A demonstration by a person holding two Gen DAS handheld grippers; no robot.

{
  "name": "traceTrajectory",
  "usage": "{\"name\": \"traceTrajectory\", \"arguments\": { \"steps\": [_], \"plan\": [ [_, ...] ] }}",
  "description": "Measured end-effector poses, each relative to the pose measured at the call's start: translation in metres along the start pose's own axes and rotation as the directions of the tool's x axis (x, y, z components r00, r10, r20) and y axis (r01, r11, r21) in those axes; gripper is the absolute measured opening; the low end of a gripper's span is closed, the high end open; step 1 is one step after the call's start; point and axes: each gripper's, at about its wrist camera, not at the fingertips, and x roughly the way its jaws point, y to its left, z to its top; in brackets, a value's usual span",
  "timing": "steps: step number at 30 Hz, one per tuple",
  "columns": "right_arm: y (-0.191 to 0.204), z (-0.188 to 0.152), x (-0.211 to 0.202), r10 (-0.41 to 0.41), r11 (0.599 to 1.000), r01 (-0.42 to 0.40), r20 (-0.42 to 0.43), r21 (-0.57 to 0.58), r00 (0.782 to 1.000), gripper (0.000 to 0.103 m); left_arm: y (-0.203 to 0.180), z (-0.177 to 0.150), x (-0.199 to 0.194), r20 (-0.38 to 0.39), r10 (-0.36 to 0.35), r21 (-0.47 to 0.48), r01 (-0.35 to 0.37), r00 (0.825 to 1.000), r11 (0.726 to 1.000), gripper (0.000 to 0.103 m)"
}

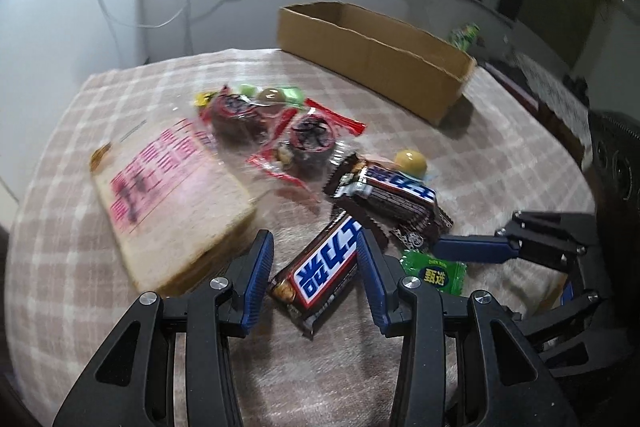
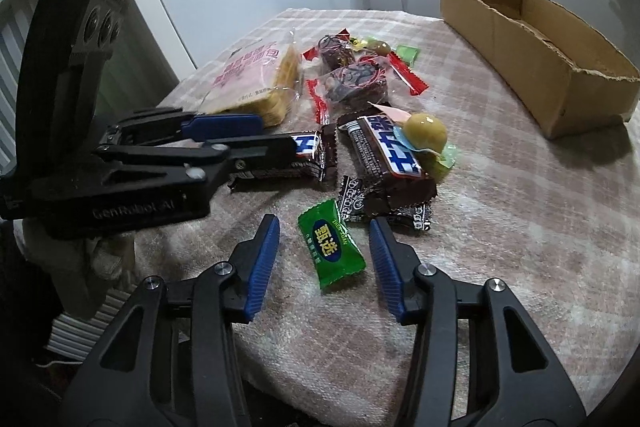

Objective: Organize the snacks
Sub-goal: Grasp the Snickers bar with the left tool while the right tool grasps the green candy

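A cardboard box (image 2: 532, 39), open-topped and with a torn upper rim, lies along the far right edge of the desk (image 2: 500, 227), which is covered by a pink-and-white checked cloth. The snacks lie in a loose heap in the middle of the desk, well apart from the box.

At the far left of the heap is a clear pack of sliced bread (image 1: 176, 195) with pink print. Behind it, toward the far edge, lie two dark round cakes (image 1: 308, 143) in clear wrappers with red ends, with small green and yellow sweets beside them. Nearer lie two brown chocolate bars with blue-and-white lettering. One chocolate bar (image 1: 324, 267) lies between the jaws of the left gripper (image 1: 316, 259); they stand open on either side of it, the right pad close against the wrapper, though whether it touches cannot be told. The second bar (image 2: 384, 155) lies just beside it, toward the box, resting on small dark patterned wrappers, with a yellow-green ball sweet (image 2: 426, 133) in a clear wrapper against its far side.

A green wrapped candy (image 2: 330, 247) with yellow characters on a blue oval lies near the front edge, flat on the cloth. The right gripper (image 2: 324, 251) straddles it, jaws open, the blue pads clear of the wrapper on both sides. The dark patterned wrappers lie just beyond the right pad, and the left gripper's body crowds in from the left.
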Motion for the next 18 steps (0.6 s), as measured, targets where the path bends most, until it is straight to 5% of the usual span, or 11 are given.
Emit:
{"name": "traceTrajectory", "arguments": {
  "steps": [9, 11, 14, 18],
  "plan": [
    [0.009, -0.004, -0.001, -0.025, 0.995, 0.023, -0.014, -0.093, 1.0, 0.048, -0.01, -0.004, 0.012, -0.077, 0.0, 0.117, 0.009, 0.997, 0.993, 0.041],
    [0.009, -0.001, 0.0, -0.038, 0.993, 0.036, -0.017, -0.112, 0.999, 0.042, -0.01, -0.001, 0.013, -0.079, -0.012, 0.112, 0.021, 0.997, 0.994, 0.041],
    [0.004, 0.002, 0.001, -0.039, 0.994, 0.037, -0.021, -0.102, 0.999, 0.033, -0.004, -0.001, 0.014, -0.071, -0.014, 0.076, 0.02, 0.997, 0.997, 0.027],
    [0.001, 0.001, -0.001, -0.035, 0.995, 0.032, -0.025, -0.093, 0.999, 0.028, 0.0, -0.005, 0.011, -0.051, -0.022, 0.031, 0.024, 0.998, 0.999, 0.027]
  ]
}}
